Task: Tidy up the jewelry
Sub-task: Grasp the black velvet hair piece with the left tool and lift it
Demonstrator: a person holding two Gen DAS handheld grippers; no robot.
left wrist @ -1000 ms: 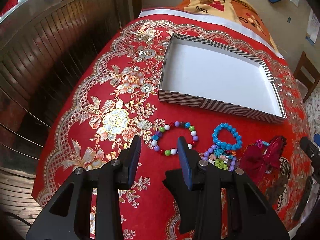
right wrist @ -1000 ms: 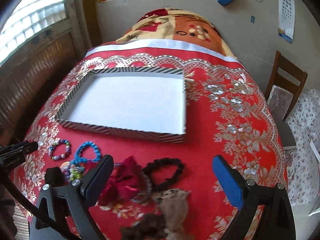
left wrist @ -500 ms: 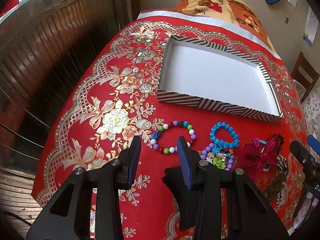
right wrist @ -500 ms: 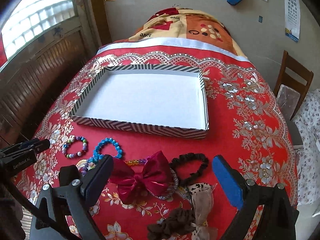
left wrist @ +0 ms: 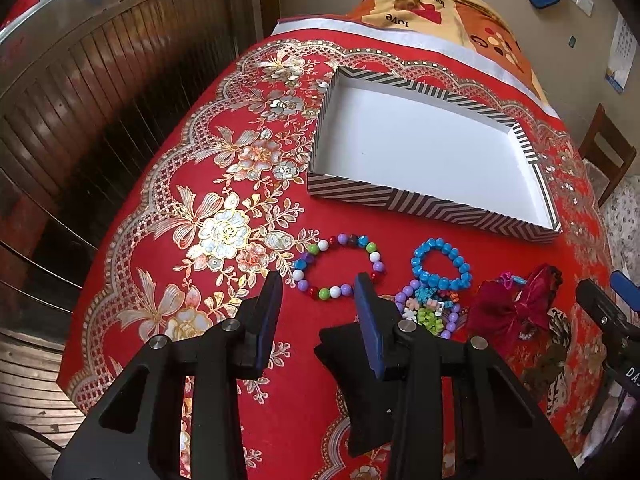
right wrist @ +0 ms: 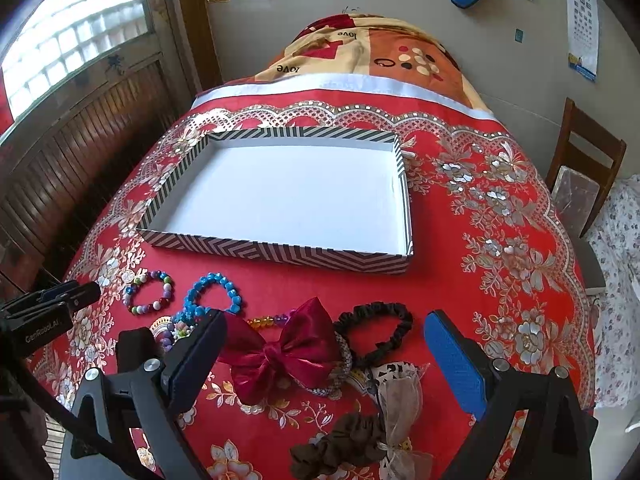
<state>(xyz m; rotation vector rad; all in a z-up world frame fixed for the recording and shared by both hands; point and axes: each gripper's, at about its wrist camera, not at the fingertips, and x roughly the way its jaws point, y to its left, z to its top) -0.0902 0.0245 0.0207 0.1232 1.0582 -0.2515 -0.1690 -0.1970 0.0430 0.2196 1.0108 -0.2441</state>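
Observation:
A shallow white box with a striped wall (left wrist: 420, 202) (right wrist: 280, 250) lies empty on the red floral cloth. In front of it lie a multicoloured bead bracelet (left wrist: 339, 266) (right wrist: 149, 293), a blue bead bracelet (left wrist: 440, 266) (right wrist: 214, 294), a heap of small beads (left wrist: 430, 312), a dark red bow (right wrist: 282, 350) (left wrist: 512, 308), a black scrunchie (right wrist: 374, 330), a beige bow (right wrist: 396, 400) and a brown scrunchie (right wrist: 340, 444). My left gripper (left wrist: 318, 294) hangs open just short of the multicoloured bracelet, holding nothing. My right gripper (right wrist: 324, 338) stands wide open above the red bow and black scrunchie.
A wooden chair (right wrist: 580, 176) stands at the right of the table. A wood-panelled wall with a window (right wrist: 76, 92) runs along the left. A patterned blanket (right wrist: 372, 56) covers the far end. The cloth's left edge (left wrist: 100, 280) drops off near my left gripper.
The right wrist view has drawn back and tipped down a little, bringing more hair ties into view. The left gripper holds still; both grippers stay open.

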